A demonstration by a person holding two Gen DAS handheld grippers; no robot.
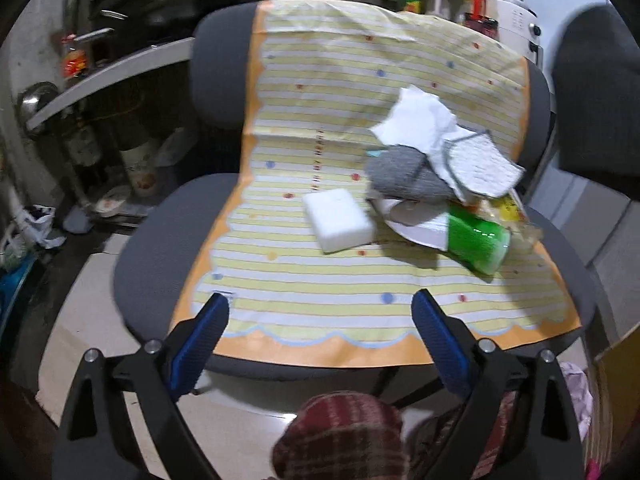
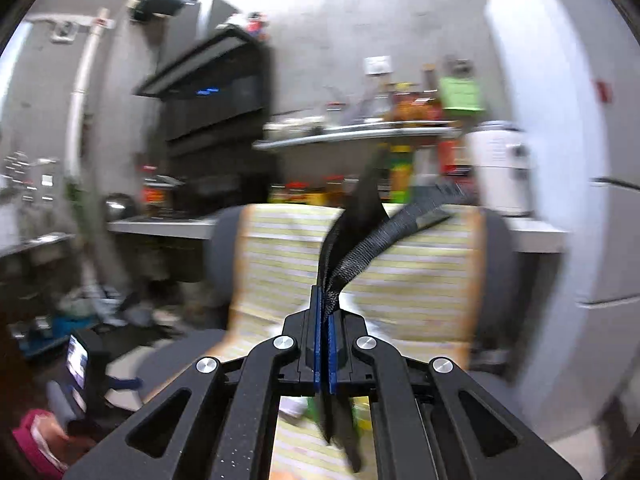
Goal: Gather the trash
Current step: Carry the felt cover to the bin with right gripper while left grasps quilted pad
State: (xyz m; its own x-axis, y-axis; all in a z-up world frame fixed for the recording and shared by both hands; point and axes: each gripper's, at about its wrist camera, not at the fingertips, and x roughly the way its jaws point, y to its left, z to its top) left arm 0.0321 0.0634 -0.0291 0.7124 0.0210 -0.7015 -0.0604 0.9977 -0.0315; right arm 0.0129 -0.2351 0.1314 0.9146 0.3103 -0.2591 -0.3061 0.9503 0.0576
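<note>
A grey office chair [image 1: 160, 240] is draped with a yellow striped cloth [image 1: 312, 120], and this chair serves as the landmark. On the right part of its seat a pile of trash is seen in the left wrist view: a white foam block [image 1: 340, 220], crumpled white paper [image 1: 416, 120], a grey rag [image 1: 404, 178], a white quilted pad [image 1: 484, 164], a paper plate [image 1: 416, 228] and a tipped green cup [image 1: 478, 242]. Yellow packaging behind the cup is partly hidden and hard to identify.

The left hand-held gripper [image 1: 320, 312] is held spread wide and empty above the seat's front edge. A plaid-clad knee [image 1: 340, 436] is cut off at the bottom.

The right wrist view is heavily blurred. There the right hand-held gripper [image 2: 325, 312] is clamped on a black woven strap [image 2: 376, 240] in front of the chair back. The trash pile is almost wholly hidden behind that gripper. What the strap belongs to cannot be told.
</note>
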